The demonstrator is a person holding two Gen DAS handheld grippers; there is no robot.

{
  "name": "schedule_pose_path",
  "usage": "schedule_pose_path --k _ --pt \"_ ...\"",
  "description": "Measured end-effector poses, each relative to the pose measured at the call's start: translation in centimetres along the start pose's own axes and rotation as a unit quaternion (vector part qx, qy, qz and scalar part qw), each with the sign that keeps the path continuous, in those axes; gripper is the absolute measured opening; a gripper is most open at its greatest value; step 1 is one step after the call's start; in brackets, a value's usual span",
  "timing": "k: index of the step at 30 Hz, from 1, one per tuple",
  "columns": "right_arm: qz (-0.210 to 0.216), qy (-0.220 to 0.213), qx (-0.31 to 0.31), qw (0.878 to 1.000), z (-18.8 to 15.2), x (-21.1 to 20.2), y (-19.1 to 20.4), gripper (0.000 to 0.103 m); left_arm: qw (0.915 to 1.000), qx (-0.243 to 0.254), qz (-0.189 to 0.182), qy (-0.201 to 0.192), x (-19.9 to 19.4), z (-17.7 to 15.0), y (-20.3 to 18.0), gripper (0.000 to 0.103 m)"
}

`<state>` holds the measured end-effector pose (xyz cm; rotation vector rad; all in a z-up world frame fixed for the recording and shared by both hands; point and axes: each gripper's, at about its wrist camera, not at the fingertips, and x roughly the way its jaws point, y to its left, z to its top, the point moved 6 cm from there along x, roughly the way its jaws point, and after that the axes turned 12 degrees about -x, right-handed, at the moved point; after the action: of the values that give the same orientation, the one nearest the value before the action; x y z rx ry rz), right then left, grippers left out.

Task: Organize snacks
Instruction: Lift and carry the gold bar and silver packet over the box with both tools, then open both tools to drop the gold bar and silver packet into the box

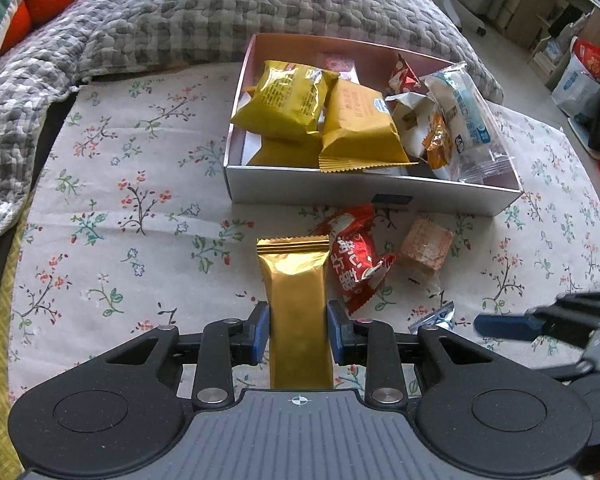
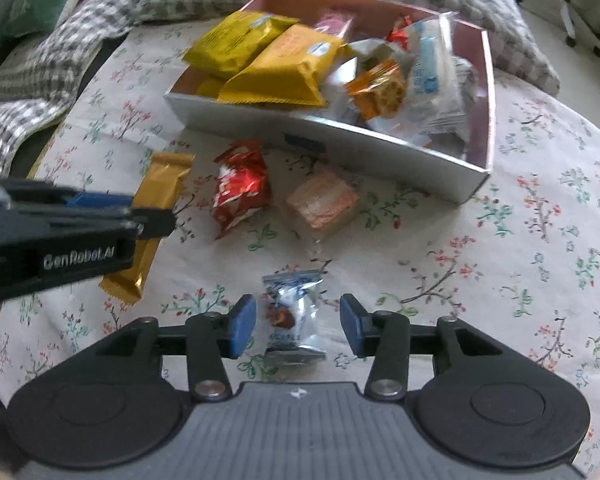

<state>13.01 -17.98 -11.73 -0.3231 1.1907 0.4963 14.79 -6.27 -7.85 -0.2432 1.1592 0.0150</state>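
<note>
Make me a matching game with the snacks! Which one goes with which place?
Things:
1. gold bar wrapper
2. silver-blue candy packet
3. red snack packet
4. yellow snack bag

Places:
A. inside the box
B. between the left gripper jaws
C. lying on the floral cloth just in front of the box
D. between the open right gripper jaws, not pinched

Pairs: 1-B, 2-D, 3-C, 4-A
</note>
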Motion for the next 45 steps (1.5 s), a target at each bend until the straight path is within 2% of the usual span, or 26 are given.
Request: schedule_pose_path --k 3,4,5,7,9,17,21,27,33,37,42,45 --pt "-0.004 0.021 -0.011 1.0 -0.4 1.2 0.4 0.038 1.0 -0.001 0.001 0.001 0.0 0.0 0.1 0.028" --pt "-0.007 0.025 -0.014 1.0 -0.5 1.5 0.5 0.033 1.0 -0.002 0.001 0.0 0.0 0.0 0.1 0.028" --pt "-0.012 0.019 -0.02 1.0 -0.4 1.4 0.6 0.025 1.0 -0.003 0.0 0.0 0.0 0.1 0.1 0.028" --pt "-0.011 0.018 -0.016 1.0 -0.3 1.2 0.5 0.017 1.0 -0.004 -0.003 -0.002 -0.2 0.2 0.1 0.028" --pt "-0.005 0.014 -0.009 1.0 -0.1 0.9 0.3 0.015 1.0 -0.004 -0.006 -0.006 -0.4 0.4 0.1 0.028" --pt "0.019 -0.006 0.012 1.0 0.4 -0.9 -0.1 0.015 0.9991 -0.02 -0.024 -0.029 -2.0 1.8 0.6 0.028" --pt "0.039 -0.034 0.029 0.998 1.2 -2.7 -0.6 0.014 0.9981 -0.025 -0.028 -0.05 -2.6 2.8 1.0 0.028" --pt "0.043 -0.07 0.066 0.994 2.2 -3.7 -2.4 0.014 0.9953 -0.026 -0.051 -0.078 -3.1 4.3 0.5 0.028" --pt "0.057 -0.105 0.121 0.985 3.8 -3.9 -4.7 0.014 0.9921 -0.042 -0.099 -0.065 -1.5 6.5 -0.2 0.028" --pt "0.07 -0.112 0.153 0.979 4.9 -2.9 -5.8 0.014 0.9902 -0.044 -0.122 -0.052 0.1 8.1 -0.8 0.028" --pt "0.082 -0.124 0.163 0.975 7.1 -2.1 -6.1 0.014 0.9912 -0.03 -0.119 -0.05 2.2 10.3 -1.7 0.028" --pt "0.069 -0.12 0.158 0.978 8.0 -1.4 -6.3 0.014 0.9893 -0.036 -0.129 -0.059 3.2 11.6 -1.9 0.028"
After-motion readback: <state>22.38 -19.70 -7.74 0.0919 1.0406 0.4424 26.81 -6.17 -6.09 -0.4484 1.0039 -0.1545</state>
